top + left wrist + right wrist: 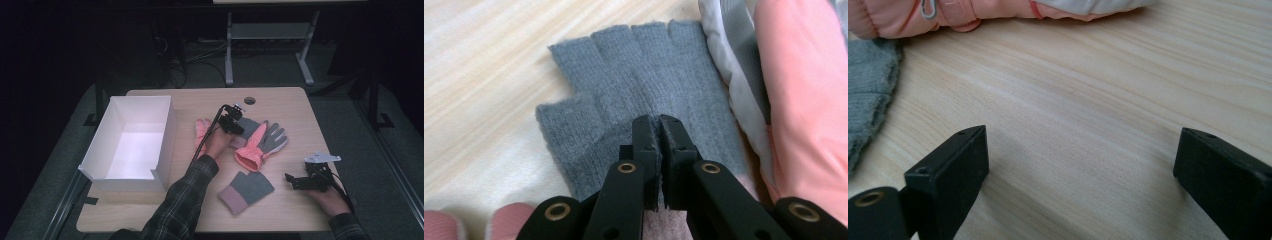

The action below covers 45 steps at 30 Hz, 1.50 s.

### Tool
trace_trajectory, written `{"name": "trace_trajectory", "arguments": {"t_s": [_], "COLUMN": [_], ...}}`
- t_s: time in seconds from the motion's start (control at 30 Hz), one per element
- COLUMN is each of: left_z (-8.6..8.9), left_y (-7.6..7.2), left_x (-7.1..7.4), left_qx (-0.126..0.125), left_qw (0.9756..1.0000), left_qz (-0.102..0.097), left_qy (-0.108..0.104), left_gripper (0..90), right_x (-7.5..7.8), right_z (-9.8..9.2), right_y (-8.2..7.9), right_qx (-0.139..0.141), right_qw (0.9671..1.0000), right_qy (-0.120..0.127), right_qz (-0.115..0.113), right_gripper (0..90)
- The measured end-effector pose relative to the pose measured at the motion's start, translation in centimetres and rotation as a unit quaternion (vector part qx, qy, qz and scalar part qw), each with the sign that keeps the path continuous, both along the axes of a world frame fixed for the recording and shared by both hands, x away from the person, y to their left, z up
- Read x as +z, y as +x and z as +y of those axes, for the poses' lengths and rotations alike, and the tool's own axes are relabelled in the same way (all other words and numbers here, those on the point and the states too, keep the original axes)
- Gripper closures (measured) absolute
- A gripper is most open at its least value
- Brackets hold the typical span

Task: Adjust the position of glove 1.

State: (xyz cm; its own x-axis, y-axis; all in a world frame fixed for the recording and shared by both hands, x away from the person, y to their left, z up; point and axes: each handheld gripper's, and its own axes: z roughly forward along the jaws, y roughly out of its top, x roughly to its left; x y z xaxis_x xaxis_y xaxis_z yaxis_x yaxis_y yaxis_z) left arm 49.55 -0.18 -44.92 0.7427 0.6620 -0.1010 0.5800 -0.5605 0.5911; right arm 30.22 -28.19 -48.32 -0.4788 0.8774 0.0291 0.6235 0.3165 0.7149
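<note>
Overhead, a pale wood table (290,210) stands in a dark room on grey floor, with a second table's legs (229,50) beyond. A white box (131,142) sits at the table's left. The left gripper (659,120) is clenched on a grey fingerless glove (624,75) near the table's middle, beside a pink glove (804,100). Seen from the left gripper view, the grey glove's long axis runs away from the jaws, finger stubs pointing to the far edge. The right gripper (1080,155) is released, over bare wood at the table's right.
</note>
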Motion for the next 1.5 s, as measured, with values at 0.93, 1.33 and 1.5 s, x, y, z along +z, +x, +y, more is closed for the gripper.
{"name": "trace_trajectory", "arguments": {"t_s": [0.93,1.33,1.5], "left_z": [3.1,3.3,3.6], "left_y": [-3.1,-7.0,-8.6], "left_x": [7.7,9.4,9.2], "left_qx": [-0.057,-0.097,-0.107], "left_qw": [0.995,0.9915,0.9889], "left_qz": [-0.011,0.001,0.012], "left_qy": [-0.082,-0.087,-0.102], "left_gripper": [86.8,86.8,86.8], "right_x": [0.0,0.0,0.0], "right_z": [0.0,0.0,0.0], "right_y": [0.0,0.0,0.0], "right_qx": [0.0,0.0,0.0], "right_qw": [1.0,1.0,1.0], "right_qy": [-0.001,-0.001,-0.001], "right_qz": [0.0,-0.001,-0.001], "right_gripper": [7.0,7.0,7.0]}}
